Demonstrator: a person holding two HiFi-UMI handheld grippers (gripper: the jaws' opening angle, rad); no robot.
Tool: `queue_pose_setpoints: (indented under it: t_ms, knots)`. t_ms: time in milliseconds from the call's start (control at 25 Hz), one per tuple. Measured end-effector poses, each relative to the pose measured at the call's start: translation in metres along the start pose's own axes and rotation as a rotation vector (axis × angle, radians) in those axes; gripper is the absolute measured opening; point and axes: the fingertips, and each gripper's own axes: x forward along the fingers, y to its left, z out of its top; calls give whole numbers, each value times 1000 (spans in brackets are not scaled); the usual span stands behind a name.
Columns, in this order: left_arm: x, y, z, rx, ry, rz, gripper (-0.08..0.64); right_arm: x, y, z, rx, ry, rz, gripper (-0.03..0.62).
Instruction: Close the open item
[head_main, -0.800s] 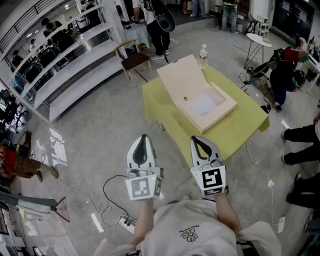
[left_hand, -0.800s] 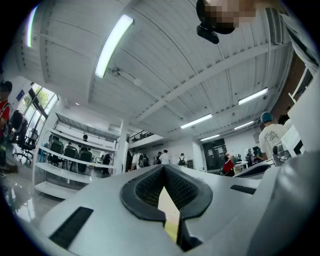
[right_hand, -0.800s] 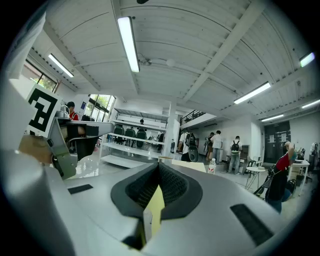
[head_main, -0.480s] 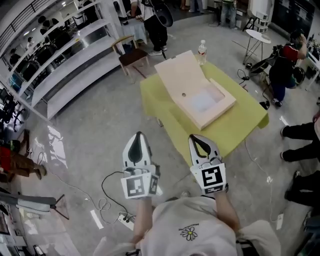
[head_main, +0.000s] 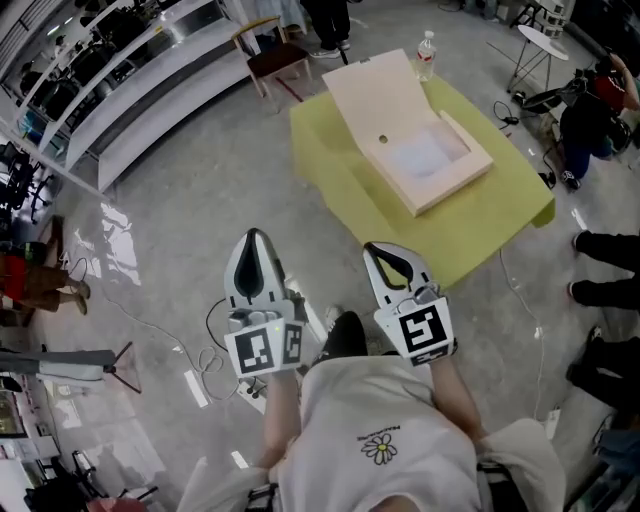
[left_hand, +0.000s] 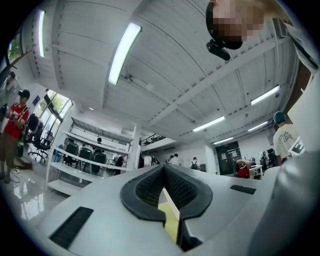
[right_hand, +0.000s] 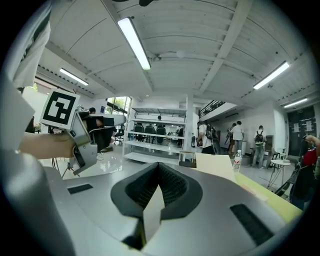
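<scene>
Here, a pale flat box (head_main: 432, 168) sits open in the middle of a yellow-covered table (head_main: 510, 205), its lid (head_main: 375, 92) tipped up and back on the side away from the camera, a small round hole showing near the lid's lower edge. The box's shallow inside shows a whitish patch. A clear water bottle (head_main: 427, 54) stands at the table's far corner, just beyond the raised lid, and a wooden chair (head_main: 272, 52) stands on the grey floor (head_main: 190, 210) past the table. Long white shelving (head_main: 150, 90) runs along the left. Nearer the camera, a person in a light top (head_main: 385, 440) holds the left gripper (head_main: 254, 240) and the right gripper (head_main: 374, 250) side by side over the floor, well apart from the box and short of the table's near edge. Both pairs of jaws are pressed together with nothing between them. A dark cable (head_main: 215, 330) loops on the floor beneath the left gripper.
</scene>
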Motion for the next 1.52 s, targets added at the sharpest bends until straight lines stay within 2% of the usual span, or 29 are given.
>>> queue_pose_setpoints:
  t_ms: [120, 280, 360, 480, 520, 760, 880, 1040, 1200, 1360, 1440, 1520]
  knots:
    - [-3, 9, -7, -11, -12, 13, 14, 1, 9, -8, -10, 16, 33, 12]
    - [15, 13, -22, -17, -24, 15, 14, 16, -6, -12, -20, 11, 24, 12]
    - [31, 15, -31, -66, -13, 11, 14, 30, -18, -16, -25, 22, 16, 12]
    - [53, 28, -47, -206, -23, 11, 14, 56, -32, -29, 101, 12, 12, 12]
    - [65, 33, -49, -219, -29, 3, 14, 68, -39, -28, 134, 1, 7, 12]
    - [178, 76, -60, -127, -22, -39, 14, 176, -96, 3, 142, -9, -84, 12]
    - [253, 89, -77, -130, 11, -109, 14, 231, -132, 14, 127, 6, -152, 12]
    - [357, 102, -105, -180, 26, -193, 14, 297, -176, 23, 110, 23, -227, 12]
    - [441, 100, -128, -200, 21, -321, 14, 345, -217, 22, 131, 52, -368, 12]
    - [498, 92, -146, -241, 70, -477, 14, 369, -243, 24, 196, 69, -558, 12]
    - [518, 83, -149, -255, 74, -553, 14, 373, -255, 28, 168, 76, -639, 12]
    - [534, 71, -153, -244, 56, -595, 14, 371, -265, 28, 141, 87, -693, 12]
